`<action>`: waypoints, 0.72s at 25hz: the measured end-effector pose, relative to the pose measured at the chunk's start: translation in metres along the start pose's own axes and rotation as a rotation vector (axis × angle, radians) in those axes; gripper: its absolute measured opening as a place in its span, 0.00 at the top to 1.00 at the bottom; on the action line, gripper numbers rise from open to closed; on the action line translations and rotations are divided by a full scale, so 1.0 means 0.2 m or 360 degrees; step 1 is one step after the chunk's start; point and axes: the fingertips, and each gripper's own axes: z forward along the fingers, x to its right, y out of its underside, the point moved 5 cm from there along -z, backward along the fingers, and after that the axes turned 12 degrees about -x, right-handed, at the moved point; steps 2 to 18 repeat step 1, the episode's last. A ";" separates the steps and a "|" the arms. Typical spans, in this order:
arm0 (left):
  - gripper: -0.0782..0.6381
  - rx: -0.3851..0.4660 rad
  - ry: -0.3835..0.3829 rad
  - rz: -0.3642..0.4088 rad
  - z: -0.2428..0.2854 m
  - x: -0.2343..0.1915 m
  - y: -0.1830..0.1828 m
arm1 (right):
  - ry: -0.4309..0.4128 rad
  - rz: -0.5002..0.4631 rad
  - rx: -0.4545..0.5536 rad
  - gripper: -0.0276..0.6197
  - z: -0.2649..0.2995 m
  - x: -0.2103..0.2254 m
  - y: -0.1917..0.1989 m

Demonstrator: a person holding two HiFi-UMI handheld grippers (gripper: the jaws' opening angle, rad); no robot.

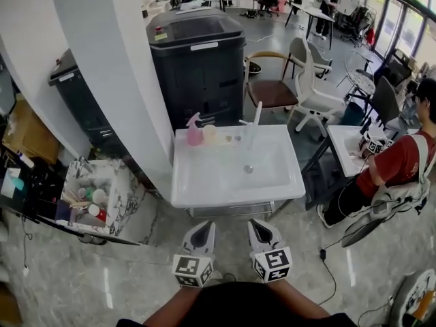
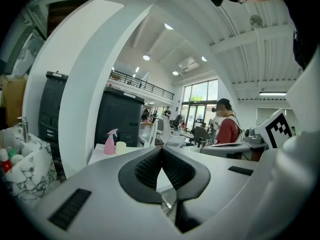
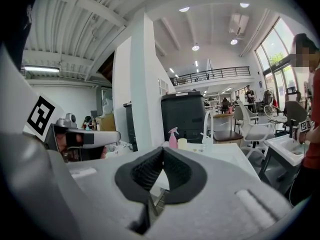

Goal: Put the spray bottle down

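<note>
A pink spray bottle (image 1: 195,131) stands upright at the far left corner of the white sink unit (image 1: 204,189), beside a pale cup (image 1: 209,133). It also shows as the small pink spray bottle (image 2: 109,143) in the left gripper view and the pink spray bottle (image 3: 173,138) in the right gripper view. My left gripper (image 1: 202,234) and right gripper (image 1: 259,231) hover side by side in front of the sink's near edge, well short of the bottle. Both are shut with nothing between the pads.
A white faucet (image 1: 255,125) rises behind the basin. A large black printer (image 1: 198,60) stands behind the sink, a white pillar (image 1: 116,67) at its left. A marble-patterned bin (image 1: 92,199) of bottles sits left. A seated person (image 1: 395,165) in red works at the right, beside chairs (image 1: 310,87).
</note>
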 end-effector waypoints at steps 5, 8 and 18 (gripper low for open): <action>0.87 0.0005 0.0005 0.0002 0.01 0.02 -0.01 | -0.0006 -0.0004 0.0003 0.96 -0.01 0.01 -0.01; 0.87 0.0005 0.0005 0.0002 0.01 0.02 -0.01 | -0.0006 -0.0004 0.0003 0.96 -0.01 0.01 -0.01; 0.87 0.0005 0.0005 0.0002 0.01 0.02 -0.01 | -0.0006 -0.0004 0.0003 0.96 -0.01 0.01 -0.01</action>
